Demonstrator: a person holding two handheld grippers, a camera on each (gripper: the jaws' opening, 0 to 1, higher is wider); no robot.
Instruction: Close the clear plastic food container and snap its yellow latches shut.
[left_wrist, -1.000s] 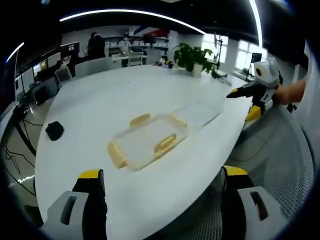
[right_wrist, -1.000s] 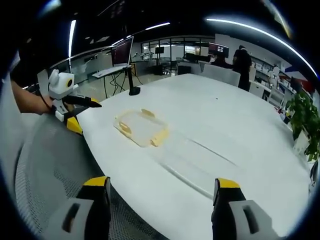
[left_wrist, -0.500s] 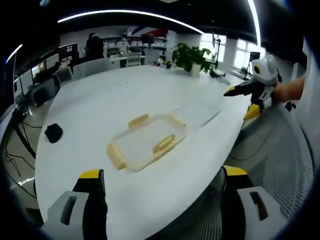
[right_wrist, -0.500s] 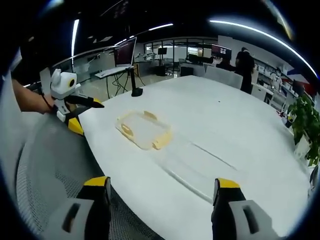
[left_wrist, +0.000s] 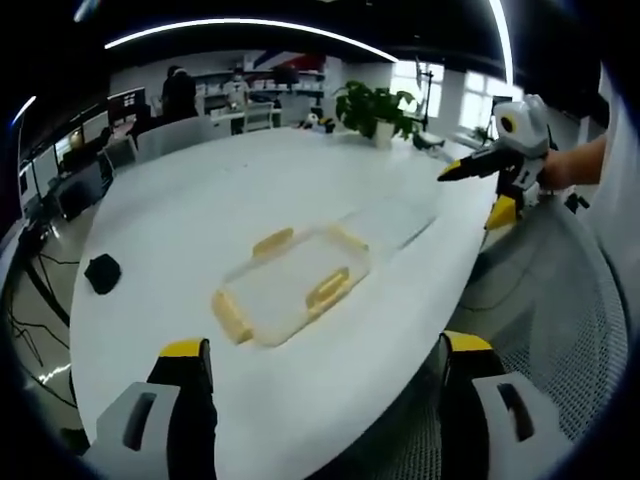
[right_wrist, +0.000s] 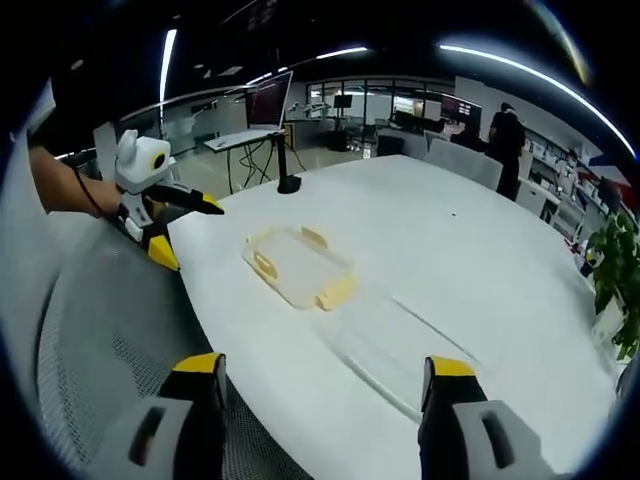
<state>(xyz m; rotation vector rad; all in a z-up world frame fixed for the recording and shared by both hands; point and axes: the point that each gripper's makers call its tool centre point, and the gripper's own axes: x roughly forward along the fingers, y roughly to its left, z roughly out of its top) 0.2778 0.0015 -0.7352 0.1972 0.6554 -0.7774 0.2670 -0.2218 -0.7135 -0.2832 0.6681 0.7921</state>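
A clear plastic container (left_wrist: 292, 285) with yellow latches sits open on the white table (left_wrist: 190, 210). Its clear lid (left_wrist: 395, 222) lies flat just beyond it, toward the right. My left gripper (left_wrist: 325, 350) hovers open over the table's near edge, short of the container, with nothing between its jaws. The right gripper (left_wrist: 470, 193) enters from the right, off the table edge near the lid, held by a hand. In the right gripper view the container (right_wrist: 298, 268) and lid (right_wrist: 400, 335) lie ahead of my open, unloaded right gripper (right_wrist: 325, 367). The left gripper (right_wrist: 190, 232) shows at left.
A small black object (left_wrist: 101, 272) lies at the table's left edge. A potted plant (left_wrist: 375, 108) stands at the far end. A grey mesh chair (left_wrist: 545, 300) is beside the table. A monitor on a stand (right_wrist: 270, 100) and people are further back.
Both hands have drifted a little, so both views shifted. The right gripper has risen slightly beside the table edge. The container and lid have not moved.
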